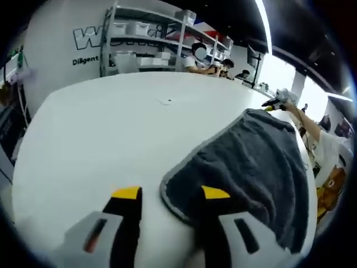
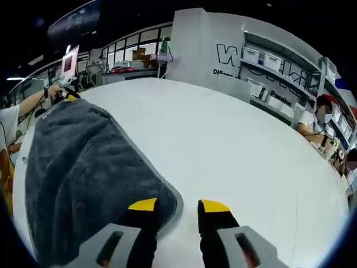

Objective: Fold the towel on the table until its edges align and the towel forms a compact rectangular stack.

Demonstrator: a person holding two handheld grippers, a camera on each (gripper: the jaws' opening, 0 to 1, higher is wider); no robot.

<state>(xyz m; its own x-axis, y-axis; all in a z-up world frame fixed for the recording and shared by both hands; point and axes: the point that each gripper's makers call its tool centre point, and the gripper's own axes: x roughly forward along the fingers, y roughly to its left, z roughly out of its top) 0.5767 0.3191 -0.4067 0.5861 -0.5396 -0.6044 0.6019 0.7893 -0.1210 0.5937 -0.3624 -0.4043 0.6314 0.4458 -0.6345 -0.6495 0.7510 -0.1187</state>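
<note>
The towel (image 1: 251, 167) lies flat and unfolded on the white counter (image 1: 111, 128), so every fold is left to do. Your left tongs (image 1: 170, 194) and right tongs (image 2: 178, 205) are both open, each straddling a near corner of the towel, gripping nothing yet.

towel (image 1: 254, 167) | dark grey, pale-edged | spread flat, unfolded | on white table (image 1: 111, 128)
</note>
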